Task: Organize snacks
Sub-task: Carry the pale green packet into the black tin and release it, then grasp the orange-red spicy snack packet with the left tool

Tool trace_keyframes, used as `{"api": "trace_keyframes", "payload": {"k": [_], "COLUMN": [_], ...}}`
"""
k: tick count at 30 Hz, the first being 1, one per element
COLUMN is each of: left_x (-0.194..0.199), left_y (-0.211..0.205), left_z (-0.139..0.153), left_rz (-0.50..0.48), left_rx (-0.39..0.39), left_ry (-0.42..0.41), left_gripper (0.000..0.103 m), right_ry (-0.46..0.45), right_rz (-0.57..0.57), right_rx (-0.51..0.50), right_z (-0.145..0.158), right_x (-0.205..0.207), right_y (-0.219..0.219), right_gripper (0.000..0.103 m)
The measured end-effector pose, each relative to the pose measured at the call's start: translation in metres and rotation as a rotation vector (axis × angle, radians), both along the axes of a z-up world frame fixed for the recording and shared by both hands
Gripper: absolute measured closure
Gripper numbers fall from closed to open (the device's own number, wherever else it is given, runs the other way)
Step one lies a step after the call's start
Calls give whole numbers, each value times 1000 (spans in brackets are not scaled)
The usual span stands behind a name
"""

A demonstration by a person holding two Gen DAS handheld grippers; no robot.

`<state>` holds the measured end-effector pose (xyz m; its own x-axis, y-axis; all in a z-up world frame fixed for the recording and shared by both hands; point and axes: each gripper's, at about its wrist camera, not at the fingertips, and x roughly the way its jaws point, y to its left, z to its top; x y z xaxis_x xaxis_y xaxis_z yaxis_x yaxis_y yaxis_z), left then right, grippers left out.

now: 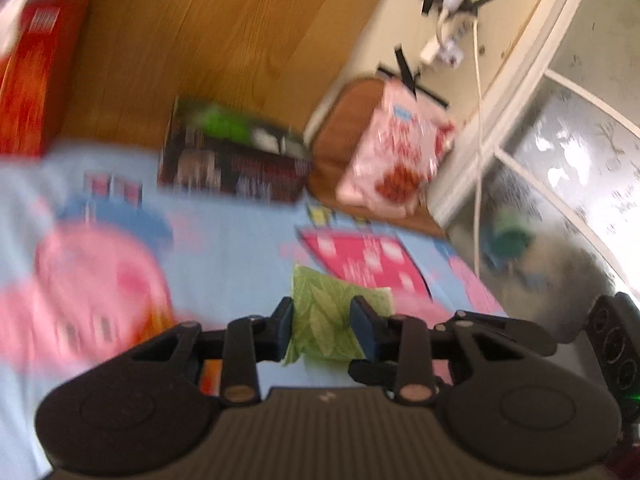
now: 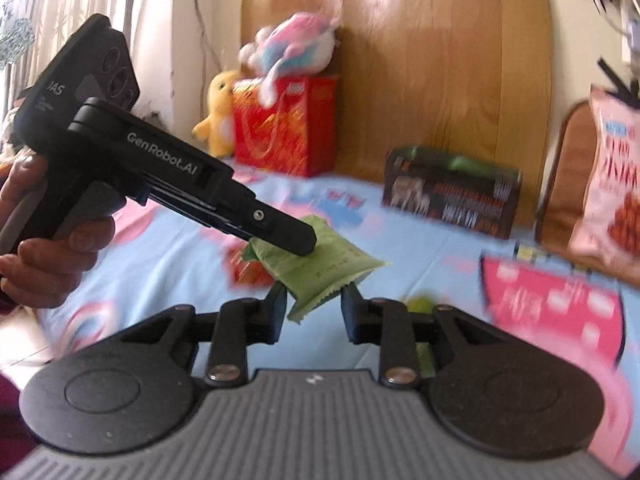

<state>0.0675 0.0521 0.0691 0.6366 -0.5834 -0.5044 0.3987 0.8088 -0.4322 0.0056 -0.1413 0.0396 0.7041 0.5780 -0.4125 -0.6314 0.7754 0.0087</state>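
A green leaf-print snack packet is held between the fingers of my left gripper, lifted above the blue cartoon bedsheet. In the right wrist view the same packet hangs from the left gripper, and its lower corner lies between the open fingers of my right gripper, which do not clamp it. A pink snack bag leans on a brown cushion at the wall; it also shows in the right wrist view. A dark snack box stands against the wooden headboard.
A red box with plush toys on and beside it stands at the headboard. A brown cushion sits in the corner. A white cable hangs down near a frosted glass door. A small green object lies on the sheet.
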Motion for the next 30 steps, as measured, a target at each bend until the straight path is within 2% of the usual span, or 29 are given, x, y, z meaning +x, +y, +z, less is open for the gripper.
{"api": "trace_keyframes", "payload": {"k": [6,9,10,12,13,14,16,19,22,25,27,30], "left_x": [103,162,182,213,223,224,206,159,105,58,29,-12], "left_y": [-1,-6,-9,-16,-16,-13,2,24,50,69,81,100], "left_z": [37,38,34,20,11,6,4,7,-4,-23,-30,-37], "left_rz": [85,148,168,195,218,231,211,190,146,138,164,217], "left_rx": [50,92,119,181,212,211,141,102,57,49,36,-33], "left_ry": [-121,-154,-152,-112,-78,-53,-72,-114,-39,47,84,131], "left_gripper": [70,54,46,47,50,51,50,48,48,48,48,48], "right_ry": [-62,-57,-57,-49,-29,3,62,87,192,360,387,410], "right_rz": [-17,-45,-60,-96,-124,-160,-179,-150,-122,-3,64,137], "right_rx": [23,44,48,28,6,-17,-22,54,136,198,168,117], "right_z": [35,44,44,37,31,25,15,12,7,-4,-8,-17], "right_x": [99,160,179,218,234,246,253,224,189,157,134,115], "right_y": [9,22,27,40,45,48,45,18,-10,-7,5,38], "right_gripper": [71,70,70,63,62,62,62,61,60,60,60,60]}}
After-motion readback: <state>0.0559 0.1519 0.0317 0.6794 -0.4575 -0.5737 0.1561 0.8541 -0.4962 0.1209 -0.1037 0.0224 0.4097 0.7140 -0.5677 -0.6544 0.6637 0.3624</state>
